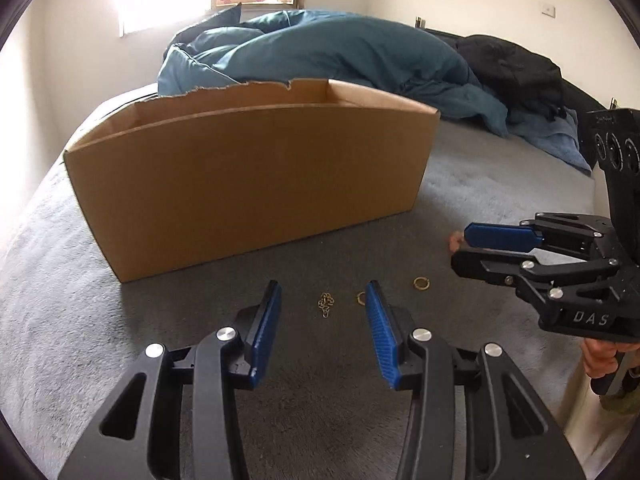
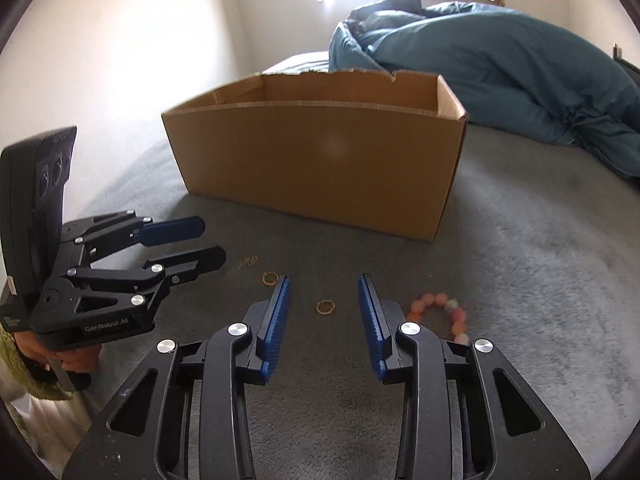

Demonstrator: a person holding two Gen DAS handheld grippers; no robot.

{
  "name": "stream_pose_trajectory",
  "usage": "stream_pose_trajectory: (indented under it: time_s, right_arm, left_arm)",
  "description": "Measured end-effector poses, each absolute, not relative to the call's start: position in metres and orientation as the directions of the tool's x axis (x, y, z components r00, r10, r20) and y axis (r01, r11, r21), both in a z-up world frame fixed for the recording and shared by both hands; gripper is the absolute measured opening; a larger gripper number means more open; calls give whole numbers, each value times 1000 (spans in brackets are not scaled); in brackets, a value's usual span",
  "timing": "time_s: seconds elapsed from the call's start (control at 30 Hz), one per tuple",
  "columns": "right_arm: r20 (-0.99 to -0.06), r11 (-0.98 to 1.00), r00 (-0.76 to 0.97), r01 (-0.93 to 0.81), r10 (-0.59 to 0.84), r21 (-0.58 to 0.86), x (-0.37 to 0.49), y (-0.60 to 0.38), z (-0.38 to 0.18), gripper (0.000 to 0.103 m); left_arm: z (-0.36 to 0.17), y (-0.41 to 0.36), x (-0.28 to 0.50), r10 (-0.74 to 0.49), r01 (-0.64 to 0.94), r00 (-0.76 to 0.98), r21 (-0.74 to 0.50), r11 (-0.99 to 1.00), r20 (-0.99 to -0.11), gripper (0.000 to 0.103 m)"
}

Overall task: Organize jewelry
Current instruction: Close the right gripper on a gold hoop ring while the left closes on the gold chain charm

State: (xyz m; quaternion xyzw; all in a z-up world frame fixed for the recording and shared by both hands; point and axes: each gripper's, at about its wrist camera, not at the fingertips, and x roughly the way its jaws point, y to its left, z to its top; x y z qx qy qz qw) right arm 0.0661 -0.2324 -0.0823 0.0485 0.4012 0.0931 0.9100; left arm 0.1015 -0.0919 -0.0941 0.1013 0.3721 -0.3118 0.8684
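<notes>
On the grey bed cover (image 1: 60, 320) lie a small gold chain (image 1: 326, 304), a gold ring (image 1: 421, 283) and a second gold ring (image 1: 361, 298) half hidden by a blue pad. My left gripper (image 1: 323, 286) hangs open just above the chain, holding nothing. In the right wrist view my right gripper (image 2: 324, 280) stands open over a gold ring (image 2: 325, 307), empty too. A pink bead bracelet (image 2: 444, 312) lies just right of it. The other ring (image 2: 270, 278) and the chain (image 2: 248, 261) lie to the left, near the left gripper (image 2: 212, 240). The right gripper (image 1: 464, 248) shows at the left wrist view's right edge.
An open cardboard box (image 1: 248, 176) with a torn back flap stands just behind the jewelry. A bunched blue duvet (image 1: 320, 52) and dark clothing (image 1: 512, 68) lie further back. A hand (image 2: 76, 360) in a green sleeve holds the left tool.
</notes>
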Motion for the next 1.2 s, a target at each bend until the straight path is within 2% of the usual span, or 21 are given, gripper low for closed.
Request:
stream_pose_trajectory:
  time_s: [0.3,0.57,1.2]
  right_arm:
    - [-754,978,623,-145,208,150,79,-226,-105,27]
    - [-766,976,605,-159,216,150,84,-220,-115,25]
    - [-771,976,598,-152,218,158,89,-214,-125,23]
  left_arm:
    - [-112,-101,109,-480,656,465,-75,751,-744,41]
    - [-122,-105,117,-460,637,441,-92,765,-771,33]
    - [-132,-113,130,-441,629,434,-86,772,-786,30]
